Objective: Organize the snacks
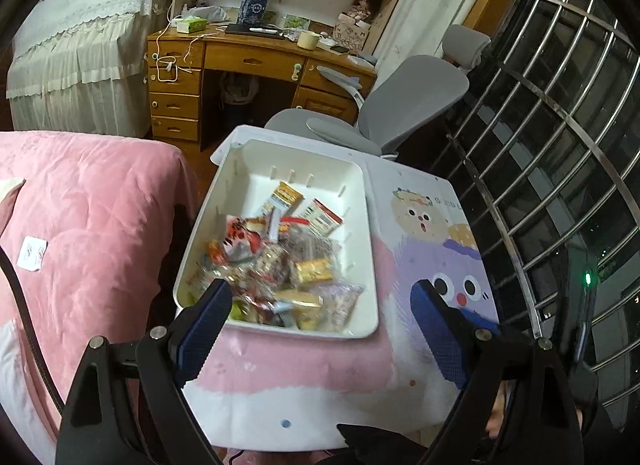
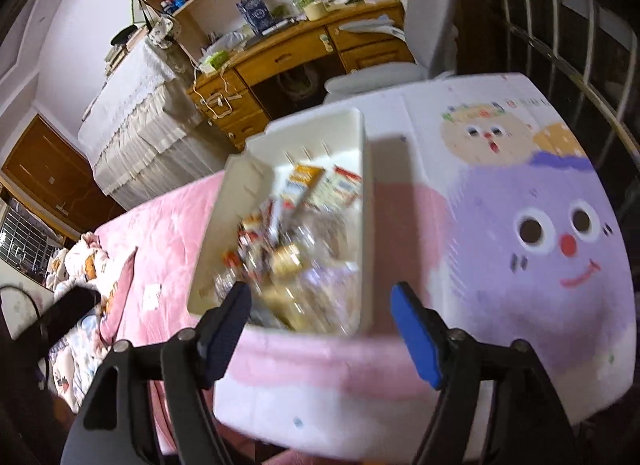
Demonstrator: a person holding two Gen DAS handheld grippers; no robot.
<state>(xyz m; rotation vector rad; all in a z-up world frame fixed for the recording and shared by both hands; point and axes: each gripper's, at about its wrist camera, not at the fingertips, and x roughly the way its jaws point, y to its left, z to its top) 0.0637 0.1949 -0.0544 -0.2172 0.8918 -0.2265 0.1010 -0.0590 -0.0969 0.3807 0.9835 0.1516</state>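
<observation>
A white plastic bin [image 1: 370, 233] sits on a small table with a cartoon print [image 1: 440, 249]. It holds a pile of several wrapped snacks [image 1: 280, 261], with two upright packets at the far end. My left gripper [image 1: 320, 297] is open and empty, above the bin's near edge. In the right wrist view the same bin [image 2: 256, 169] and snacks [image 2: 296, 233] show, blurred. My right gripper [image 2: 320, 301] is open and empty, above the bin's near edge.
A pink quilted bed [image 1: 80, 225] lies left of the table. A grey office chair [image 1: 400, 105] and a wooden desk [image 1: 248, 61] stand beyond it. Metal window bars [image 1: 560, 145] run along the right. A white draped cabinet [image 1: 80, 53] stands at the far left.
</observation>
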